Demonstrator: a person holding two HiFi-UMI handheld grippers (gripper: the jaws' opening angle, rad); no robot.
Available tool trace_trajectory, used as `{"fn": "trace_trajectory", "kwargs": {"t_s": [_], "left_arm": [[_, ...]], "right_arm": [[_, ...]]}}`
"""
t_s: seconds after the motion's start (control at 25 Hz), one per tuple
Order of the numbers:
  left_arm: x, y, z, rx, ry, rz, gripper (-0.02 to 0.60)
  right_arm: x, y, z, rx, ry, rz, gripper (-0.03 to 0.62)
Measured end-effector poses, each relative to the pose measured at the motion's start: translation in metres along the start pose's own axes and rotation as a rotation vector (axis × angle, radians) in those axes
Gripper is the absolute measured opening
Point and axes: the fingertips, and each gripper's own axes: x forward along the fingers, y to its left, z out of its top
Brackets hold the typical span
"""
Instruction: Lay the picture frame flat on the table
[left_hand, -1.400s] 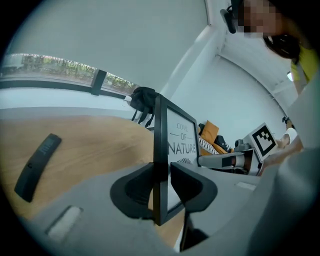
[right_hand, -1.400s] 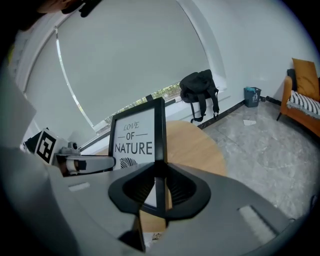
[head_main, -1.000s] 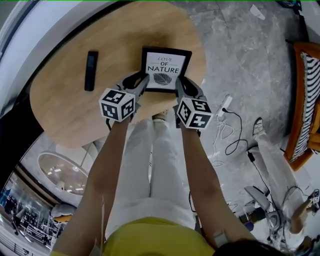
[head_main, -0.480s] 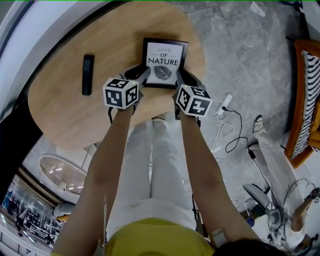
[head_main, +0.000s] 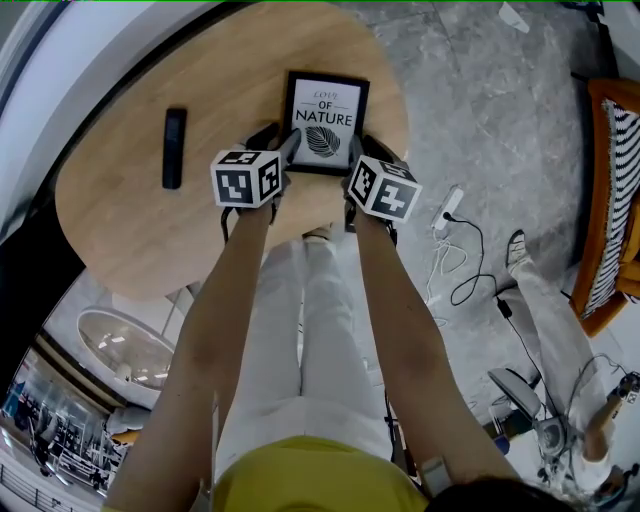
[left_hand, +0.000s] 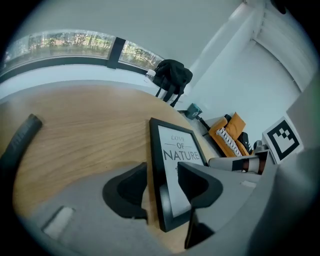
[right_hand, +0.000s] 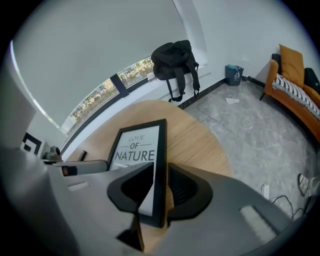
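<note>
- The room had a grey stone floor (head_main: 500, 130). A rounded light-wood worktop (head_main: 130, 210) stood on it. A slim black stick-shaped thing (head_main: 174, 148) lay on the worktop, well apart to the left.
- The black-edged picture frame with the white "NATURE" print (head_main: 325, 118) lay face up near the worktop's right rim. It looked flat or very nearly flat. I could not tell if its near edge was fully down.
- The left tongs (left_hand: 161, 172) had just been opening. The frame's left side sat between the two halves. They stood apart from it, with bare wood showing on one side.
- The right tongs (right_hand: 160, 170) had just been opening too. The frame's right side sat between them, very close, but they did not seem to squeeze it.
- I think the step in hand was letting go. It would go best if both tongs opened wide first. Then they should slide straight back toward the person, both together.
- Pulling back too early, or off to one side, could catch the black edge and drag or tip the frame.
- The frame was close to the rim, so a soft, slow pull mattered.
</note>
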Motion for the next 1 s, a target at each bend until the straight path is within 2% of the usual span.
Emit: {"fn": "trace_trajectory", "kwargs": {"t_s": [0.08, 0.28, 0.32, 0.44, 0.48, 0.6, 0.76, 0.88, 1.0], "left_arm": [[-0.006, 0.002, 0.003, -0.009, -0.027, 0.007, 0.199], [-0.037, -0.004, 0.013, 0.026, -0.086, 0.022, 0.191], [-0.047, -0.007, 0.013, 0.039, -0.090, 0.031, 0.170], [-0.081, -0.021, 0.017, 0.073, -0.120, 0.029, 0.015], [-0.090, -0.029, 0.020, 0.080, -0.136, 0.011, 0.000], [-0.118, -0.054, 0.034, 0.119, -0.185, -0.033, 0.000], [-0.175, -0.091, 0.055, 0.214, -0.251, -0.021, -0.002], [-0.231, -0.121, 0.069, 0.247, -0.305, -0.009, -0.002], [-0.282, -0.150, 0.099, 0.288, -0.386, 0.007, -0.002]], "right_arm": [[-0.004, -0.002, 0.002, -0.008, -0.013, -0.012, 0.106], [-0.032, -0.004, 0.006, -0.039, -0.044, -0.038, 0.082], [-0.040, -0.004, 0.007, -0.046, -0.053, -0.045, 0.063], [-0.074, 0.003, 0.012, -0.070, -0.090, -0.061, 0.002], [-0.085, 0.006, 0.016, -0.076, -0.108, -0.059, 0.001], [-0.122, 0.020, 0.034, -0.085, -0.173, -0.042, 0.000], [-0.189, 0.044, 0.042, -0.138, -0.240, -0.036, 0.000], [-0.245, 0.060, 0.039, -0.159, -0.283, -0.042, 0.000], [-0.294, 0.077, 0.059, -0.191, -0.370, -0.032, 0.000]]}}
